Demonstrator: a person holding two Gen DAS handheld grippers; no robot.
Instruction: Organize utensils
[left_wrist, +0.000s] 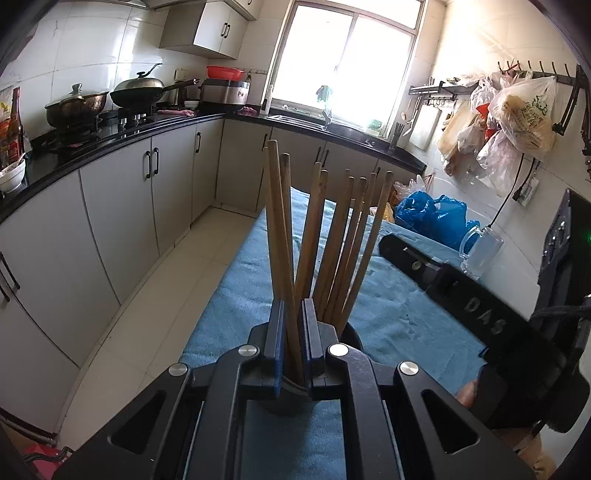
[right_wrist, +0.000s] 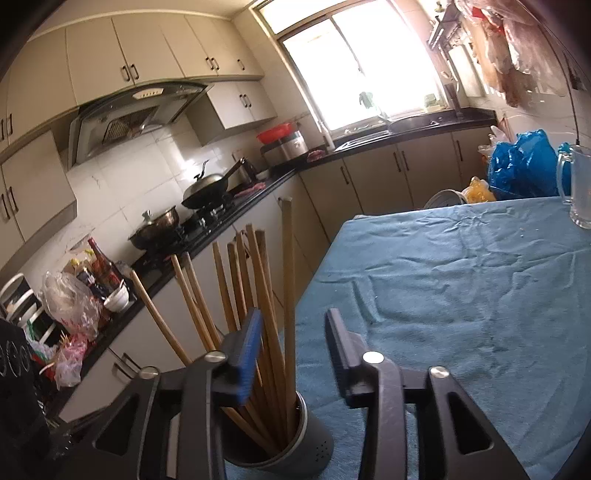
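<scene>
While the blue-clothed counter (right_wrist: 461, 295) carried the dark holder (right_wrist: 280, 443) crammed with upright wooden chopsticks (right_wrist: 258, 314), your left gripper (left_wrist: 293, 339) was clenched at its rim and your right gripper (right_wrist: 291, 332) stood released, grasping nothing.

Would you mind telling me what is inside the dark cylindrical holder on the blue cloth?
The holder contains a bundle of wooden chopsticks standing upright and fanning outward. Their lower ends and the holder's bottom are hidden by its wall.
</scene>
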